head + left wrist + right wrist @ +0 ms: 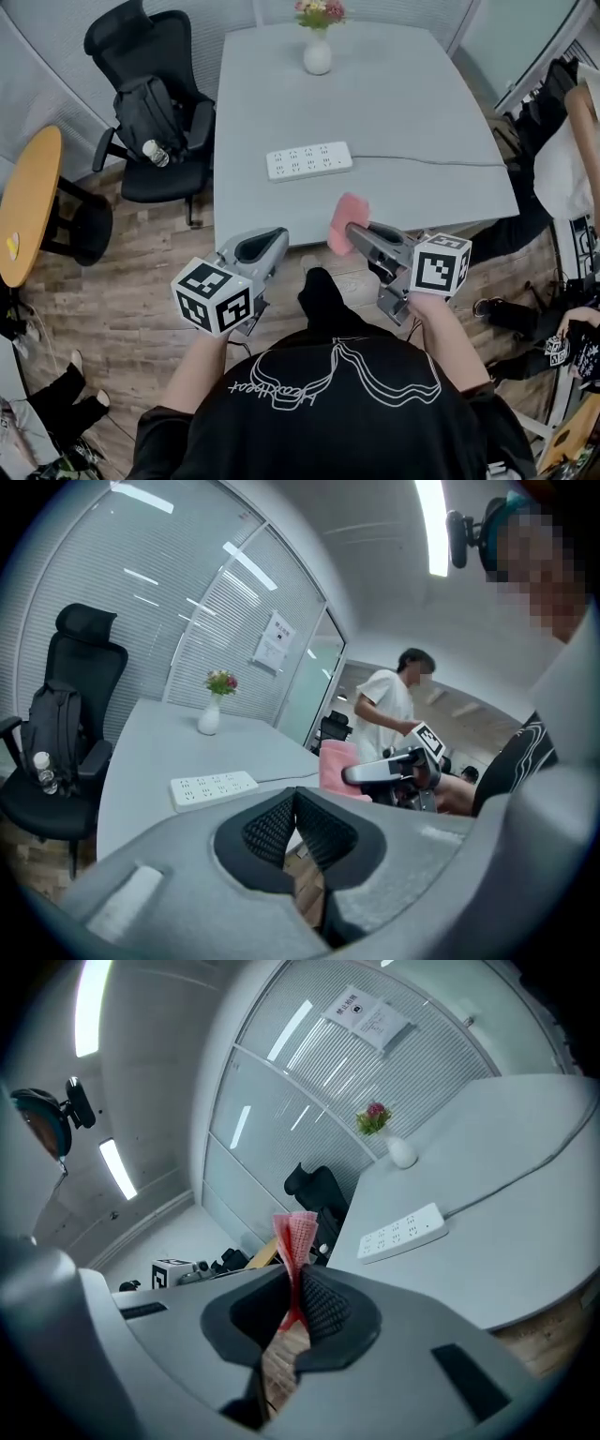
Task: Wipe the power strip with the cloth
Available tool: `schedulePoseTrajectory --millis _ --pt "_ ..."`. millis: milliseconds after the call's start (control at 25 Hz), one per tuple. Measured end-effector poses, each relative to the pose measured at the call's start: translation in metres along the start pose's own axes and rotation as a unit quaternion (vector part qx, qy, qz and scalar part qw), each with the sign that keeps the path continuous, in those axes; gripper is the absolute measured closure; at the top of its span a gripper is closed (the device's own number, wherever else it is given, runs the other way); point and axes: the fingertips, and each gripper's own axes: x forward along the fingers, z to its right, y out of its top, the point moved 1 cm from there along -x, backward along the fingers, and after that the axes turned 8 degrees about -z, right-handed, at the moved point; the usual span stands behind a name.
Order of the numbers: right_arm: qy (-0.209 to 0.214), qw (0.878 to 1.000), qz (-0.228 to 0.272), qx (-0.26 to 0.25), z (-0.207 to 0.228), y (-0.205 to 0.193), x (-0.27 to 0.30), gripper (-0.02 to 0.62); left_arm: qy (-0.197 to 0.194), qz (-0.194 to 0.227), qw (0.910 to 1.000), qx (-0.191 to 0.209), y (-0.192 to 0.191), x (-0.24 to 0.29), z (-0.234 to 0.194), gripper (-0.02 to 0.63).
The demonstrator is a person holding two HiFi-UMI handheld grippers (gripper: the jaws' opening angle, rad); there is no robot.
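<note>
Cloth [296, 1230] pinched in right tongs [298, 1290], lower part hidden.

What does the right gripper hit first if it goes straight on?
Probably the chair: the right gripper, shut on the cloth, aims left of the power strip; depth unclear.
</note>
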Motion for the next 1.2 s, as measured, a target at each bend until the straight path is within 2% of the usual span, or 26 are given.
schedulePoseTrajectory --millis 240,360,480,920,1040,1200 --pt "0.001 1.000 -0.020 0.009 0.022 0.021 0.020 0.566 0.020 -0.003 0.9997 -0.013 0.012 0.012 -0.024 0.592" --pt "0.009 0.999 -0.033 0.020 0.047 0.046 0.049 0.567 0.029 -0.012 0.9991 -0.028 0.024 0.031 -0.060 0.592" --pt "0.012 0.998 -0.055 0.008 0.064 0.063 0.078 0.568 0.038 -0.015 0.9984 -0.038 0.033 0.045 -0.090 0.592" --pt "0.042 0.991 -0.123 -0.021 0.088 0.089 0.154 0.567 0.071 -0.031 0.9929 -0.090 0.032 0.067 -0.162 0.592" --pt "0.047 0.989 -0.137 -0.015 0.095 0.093 0.169 0.566 0.081 -0.033 0.9912 -0.099 0.031 0.070 -0.176 0.592" --pt "0.040 0.987 -0.155 -0.015 0.106 0.095 0.192 0.566 0.091 -0.034 0.9886 -0.115 0.029 0.070 -0.195 0.592"
